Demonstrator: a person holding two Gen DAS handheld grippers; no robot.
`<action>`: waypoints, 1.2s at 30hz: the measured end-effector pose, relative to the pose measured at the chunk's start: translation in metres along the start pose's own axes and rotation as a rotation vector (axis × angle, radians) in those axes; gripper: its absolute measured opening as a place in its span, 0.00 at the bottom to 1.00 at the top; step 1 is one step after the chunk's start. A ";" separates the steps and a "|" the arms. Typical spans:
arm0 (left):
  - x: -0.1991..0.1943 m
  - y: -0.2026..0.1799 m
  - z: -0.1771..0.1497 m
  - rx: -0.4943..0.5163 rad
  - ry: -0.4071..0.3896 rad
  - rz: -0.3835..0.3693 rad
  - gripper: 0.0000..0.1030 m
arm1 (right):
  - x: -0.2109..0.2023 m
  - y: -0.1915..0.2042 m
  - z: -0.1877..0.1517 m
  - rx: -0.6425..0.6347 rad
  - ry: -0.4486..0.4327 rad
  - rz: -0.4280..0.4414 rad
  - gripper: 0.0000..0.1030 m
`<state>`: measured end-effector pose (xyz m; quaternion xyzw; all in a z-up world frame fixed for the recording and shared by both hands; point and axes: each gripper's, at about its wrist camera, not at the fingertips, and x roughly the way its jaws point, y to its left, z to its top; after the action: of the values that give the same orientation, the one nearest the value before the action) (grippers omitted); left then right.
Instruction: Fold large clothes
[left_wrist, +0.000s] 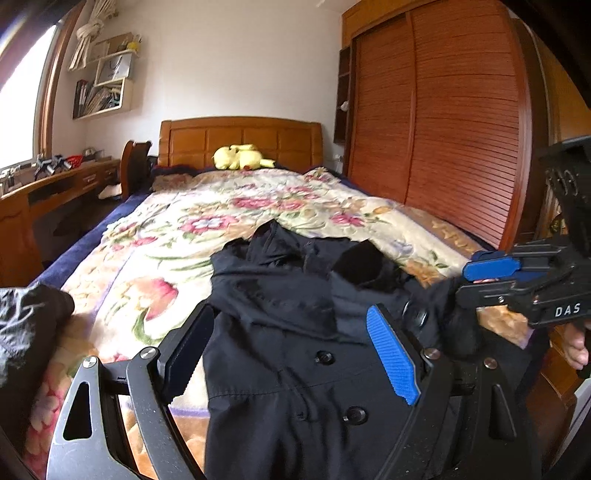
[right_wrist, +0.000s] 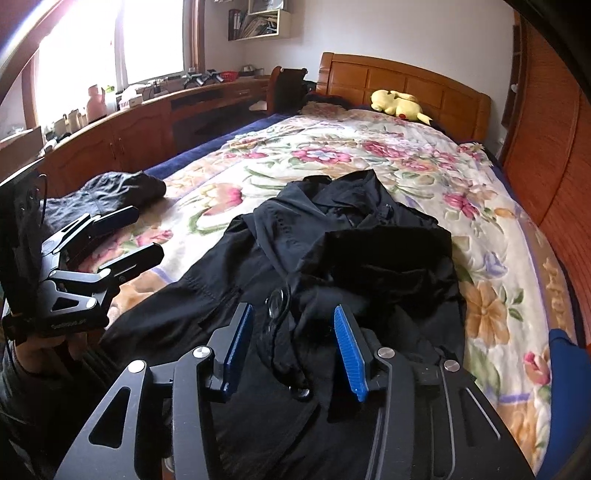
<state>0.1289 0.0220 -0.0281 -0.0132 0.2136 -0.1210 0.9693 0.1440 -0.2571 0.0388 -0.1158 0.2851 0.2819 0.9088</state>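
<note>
Right hand-held gripper (right_wrist: 291, 350) parted over black coat (right_wrist: 332, 236) | coat on bed (right_wrist: 491, 280)

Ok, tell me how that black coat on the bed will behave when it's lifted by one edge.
The black coat will probably drape and sag: it lies in soft, rumpled folds on the floral blanket. It looks thin, so likely light for its size. Its smooth fabric and buttons might let layers slide and unfold.

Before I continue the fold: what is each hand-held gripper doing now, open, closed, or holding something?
Left hand-held gripper: open wide, holding nothing, above the black coat.
Right hand-held gripper: open, coat fabric between the pads but not pinched.
</note>
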 end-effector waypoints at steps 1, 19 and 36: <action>-0.002 -0.003 0.001 0.006 -0.006 -0.004 0.83 | -0.004 0.000 -0.002 -0.004 -0.008 -0.005 0.46; 0.049 -0.061 -0.031 0.071 0.174 -0.118 0.83 | -0.013 -0.035 -0.054 0.055 -0.009 -0.157 0.46; 0.066 -0.116 -0.071 0.148 0.320 -0.196 0.83 | 0.002 -0.061 -0.088 0.166 0.026 -0.162 0.46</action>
<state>0.1306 -0.1047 -0.1111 0.0570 0.3532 -0.2304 0.9049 0.1405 -0.3382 -0.0308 -0.0664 0.3089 0.1814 0.9313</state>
